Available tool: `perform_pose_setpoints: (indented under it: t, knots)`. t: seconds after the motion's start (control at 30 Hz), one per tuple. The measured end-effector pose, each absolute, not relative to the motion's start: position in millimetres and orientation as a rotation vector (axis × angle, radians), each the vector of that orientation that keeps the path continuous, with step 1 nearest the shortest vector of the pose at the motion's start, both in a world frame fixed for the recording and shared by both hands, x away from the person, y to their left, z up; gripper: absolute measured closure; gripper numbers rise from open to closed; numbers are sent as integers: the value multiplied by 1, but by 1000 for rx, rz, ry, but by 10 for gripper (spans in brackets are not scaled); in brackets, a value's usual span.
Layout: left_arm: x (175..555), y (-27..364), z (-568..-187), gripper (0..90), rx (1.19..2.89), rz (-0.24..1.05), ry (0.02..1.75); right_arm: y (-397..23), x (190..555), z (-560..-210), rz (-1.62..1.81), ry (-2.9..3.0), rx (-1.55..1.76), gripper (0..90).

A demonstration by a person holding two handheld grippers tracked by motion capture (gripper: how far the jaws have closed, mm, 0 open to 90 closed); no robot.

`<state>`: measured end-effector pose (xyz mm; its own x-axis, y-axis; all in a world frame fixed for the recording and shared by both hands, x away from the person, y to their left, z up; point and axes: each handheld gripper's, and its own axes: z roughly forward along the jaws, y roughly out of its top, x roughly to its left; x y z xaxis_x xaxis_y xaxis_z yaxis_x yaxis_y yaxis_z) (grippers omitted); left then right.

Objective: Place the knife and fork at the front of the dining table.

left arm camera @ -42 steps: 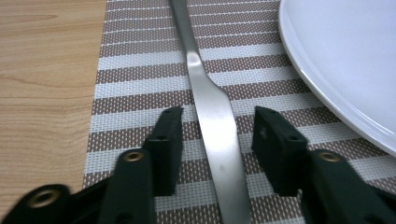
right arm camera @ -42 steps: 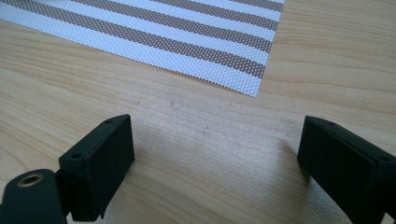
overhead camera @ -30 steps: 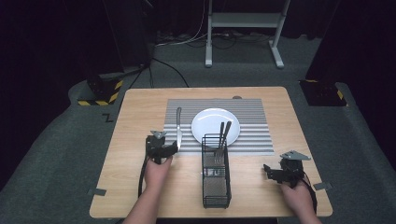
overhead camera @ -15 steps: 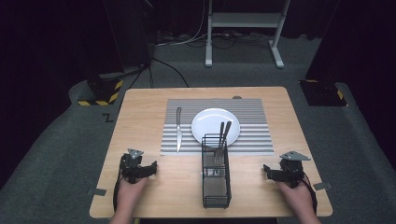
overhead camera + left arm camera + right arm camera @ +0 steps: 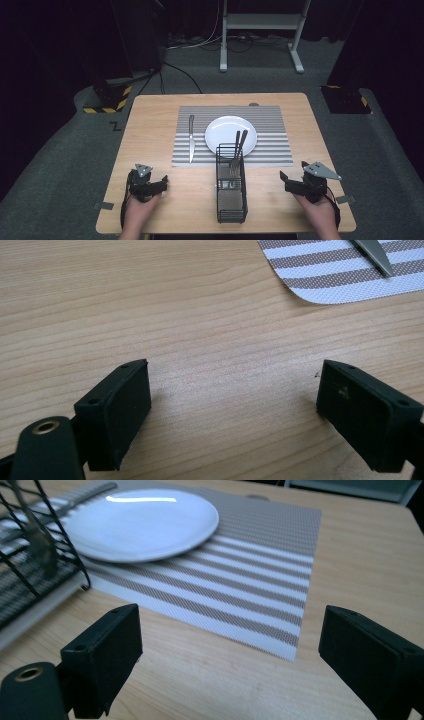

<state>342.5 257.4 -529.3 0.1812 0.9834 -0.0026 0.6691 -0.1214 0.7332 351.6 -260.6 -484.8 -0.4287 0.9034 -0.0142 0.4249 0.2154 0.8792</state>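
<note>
**Inspector:** Report the left gripper [image 5: 159, 182].

**Assistant:** Held over the near left part of the wooden table [image 5: 150, 130], well back from the striped placemat [image 5: 270, 130]. Its jaws have just been opening and now stand wide apart. In the left gripper view only bare wood lies between them; nothing is gripped. The rounded near corner of the placemat and the tip of the table knife [image 5: 372, 255] show at the upper right of that view.

**Inspector:** Where is the knife?

**Assistant:** It lies flat on the left strip of the placemat, just beside the white plate [image 5: 230, 134] and apart from it, lengthwise front to back. No gripper touches it.

**Inspector:** The right gripper [image 5: 286, 181]?

**Assistant:** Held over the near right part of the table, pointing inward toward the black wire cutlery caddy [image 5: 231, 200]. Jaws released, wide apart, nothing between them. The right gripper view looks across the placemat's near corner to the plate, with the caddy's wires at the left edge.

**Inspector:** Contents of the caddy?

**Assistant:** It stands between the two grippers, its far end over the placemat's near edge and just in front of the plate. Two pieces of cutlery [image 5: 238, 150] stand in its far compartment, handles leaning up over the plate's rim; one appears to be a fork. The second I cannot identify.
</note>
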Motion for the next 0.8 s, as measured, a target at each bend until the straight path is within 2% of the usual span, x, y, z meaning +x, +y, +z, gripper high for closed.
perform_pose_setpoints:
  t: [0.3,0.8]
  knots:
    - [345,257,-529,119,1871,668,1548,-241,342,-443,1245,1926,1193,101]
    - [344,254,-529,117,1870,673,1553,-190,350,-413,1380,1886,1063,118]
